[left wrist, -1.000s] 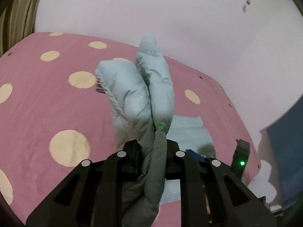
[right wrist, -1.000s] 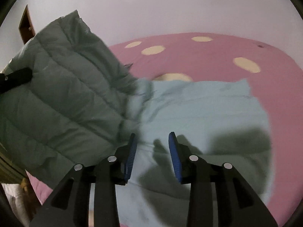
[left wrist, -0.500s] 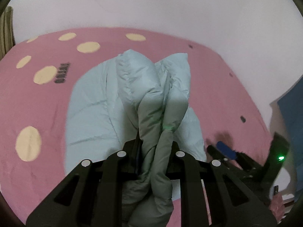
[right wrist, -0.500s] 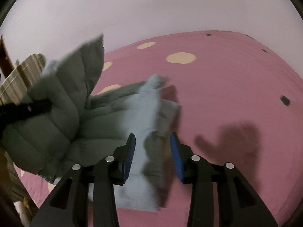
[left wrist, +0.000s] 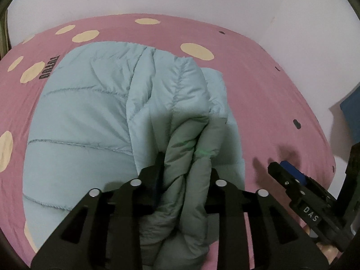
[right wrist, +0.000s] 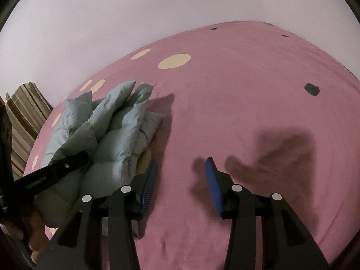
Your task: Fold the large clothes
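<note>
A pale blue-green quilted puffer jacket [left wrist: 90, 117] lies on the bed [left wrist: 258, 103], which is covered in a pink sheet with large cream dots and a few small dark ones. The jacket's shell is smooth and slightly shiny, stitched into soft padded channels. In the left wrist view its flat part spreads ahead and to the left of the left gripper [left wrist: 184, 168], with its long axis running away from the fingers toward the far edge of the bed. A thick bunched fold of the jacket rises from the flat part and passes back between the fingers, filling the gap; the jaws are opening at this moment, with the padded fold between them and touching both sides.

In the right wrist view the right gripper [right wrist: 181, 180] hovers over bare pink sheet, its blue ribbed pads [right wrist: 212, 184] parted to a moderate gap with nothing between them. The bunched jacket sits just left of its left finger, puffed into several pointed ridges, with the left gripper's black finger pressed into it.

To the right of and ahead of the right gripper the sheet is open and flat up to the bed's rounded far edge, where a plain pale wall [right wrist: 157, 11] rises. A striped cloth [right wrist: 24, 112] hangs beyond the bed's left edge.
</note>
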